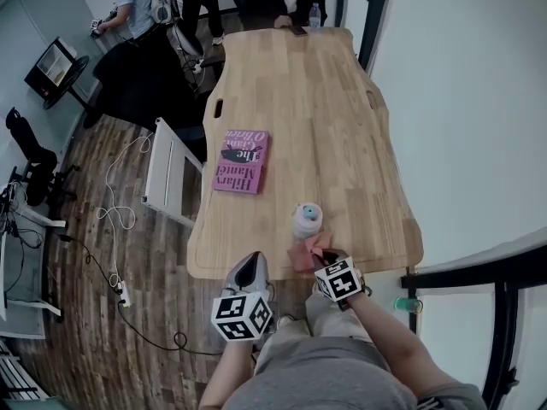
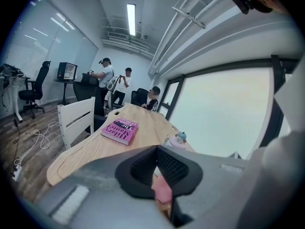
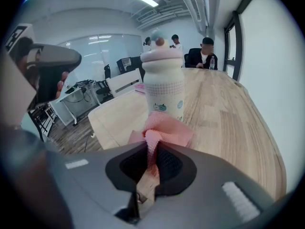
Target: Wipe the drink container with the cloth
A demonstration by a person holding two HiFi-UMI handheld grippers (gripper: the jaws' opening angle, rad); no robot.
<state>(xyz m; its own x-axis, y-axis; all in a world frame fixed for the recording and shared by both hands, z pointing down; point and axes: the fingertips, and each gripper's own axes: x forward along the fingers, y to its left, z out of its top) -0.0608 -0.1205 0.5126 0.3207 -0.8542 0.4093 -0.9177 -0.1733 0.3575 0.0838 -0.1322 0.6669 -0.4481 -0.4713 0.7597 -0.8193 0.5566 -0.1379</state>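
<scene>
Your right gripper [image 3: 152,146] is clenched on the pink cloth [image 3: 165,128], which bunches just short of the drink container's [image 3: 163,87] base. Container stands upright on the wooden table [image 1: 333,126] near its front edge. Your left gripper [image 2: 156,152] has jaws closed, empty, held off that front edge, left of the container.

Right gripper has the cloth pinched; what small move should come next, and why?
Probably ease the right gripper forward to press the cloth against the drink container: the jaws are shut on the cloth, and the container stands upright just ahead.
</scene>
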